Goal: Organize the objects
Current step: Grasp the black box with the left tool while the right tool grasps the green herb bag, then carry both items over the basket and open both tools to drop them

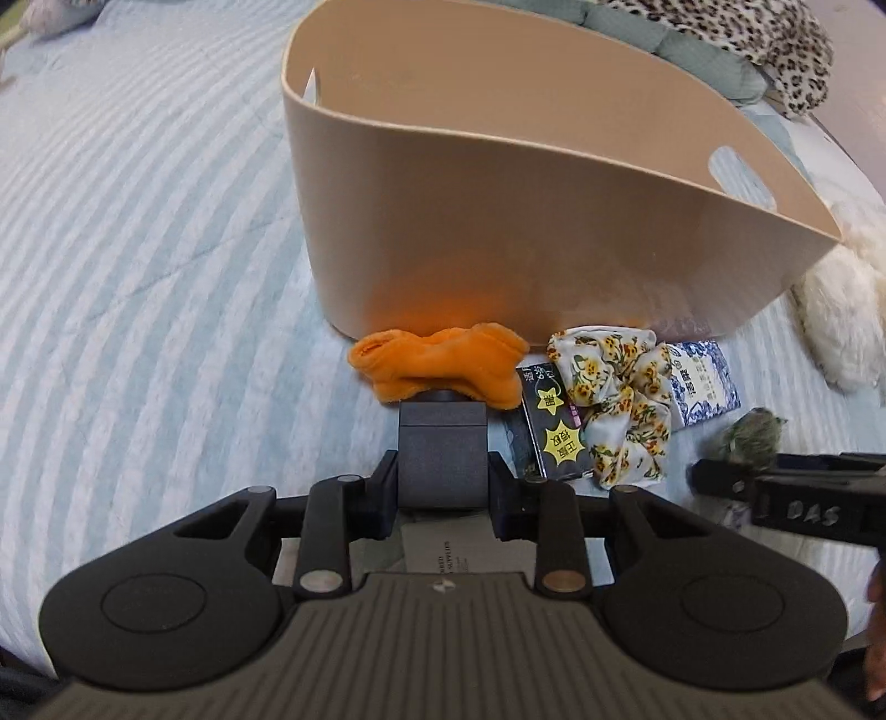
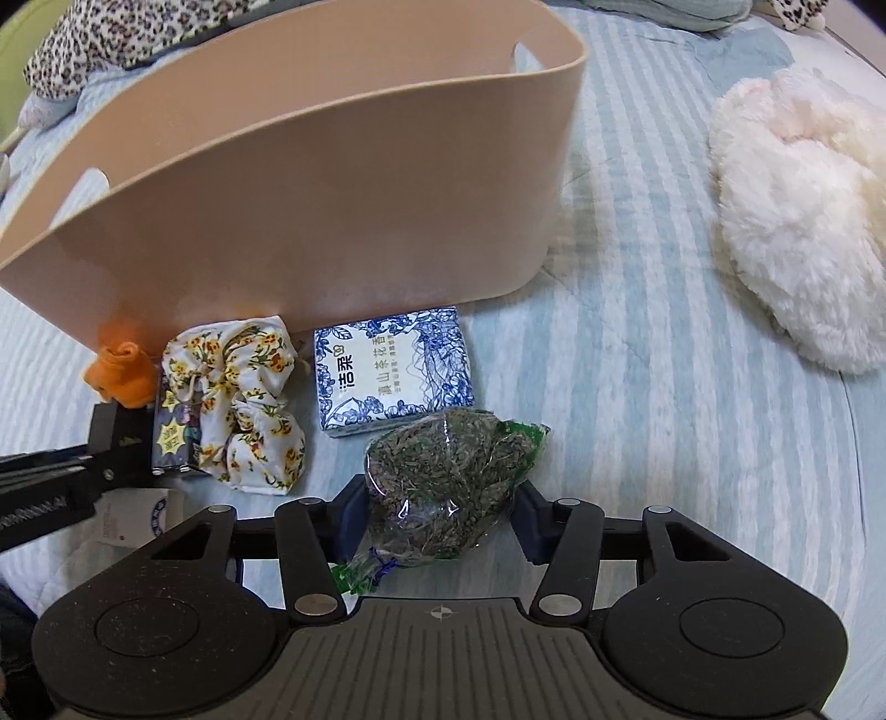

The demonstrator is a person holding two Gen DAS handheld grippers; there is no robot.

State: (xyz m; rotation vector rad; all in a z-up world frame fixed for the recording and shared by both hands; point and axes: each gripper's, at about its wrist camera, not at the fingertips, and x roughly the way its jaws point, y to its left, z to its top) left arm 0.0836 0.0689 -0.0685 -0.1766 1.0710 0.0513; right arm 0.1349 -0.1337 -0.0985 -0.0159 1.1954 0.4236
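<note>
A beige bin (image 1: 498, 210) stands on the striped bedspread; it also shows in the right wrist view (image 2: 310, 194). In front of it lie an orange cloth (image 1: 437, 363), a black packet (image 1: 545, 426), a floral scrunchie (image 1: 614, 399) and a blue-white tissue pack (image 2: 390, 376). My left gripper (image 1: 443, 493) is shut on a dark grey box (image 1: 443, 448). My right gripper (image 2: 437, 526) is shut on a clear bag of green dried herbs (image 2: 448, 487). The right gripper also shows at the right edge of the left wrist view (image 1: 786, 487).
A white fluffy plush (image 2: 803, 232) lies to the right of the bin. A leopard-print fabric (image 1: 764, 50) and a grey-green pillow (image 1: 664, 39) lie behind it. A white carton (image 2: 138, 520) lies under the left gripper.
</note>
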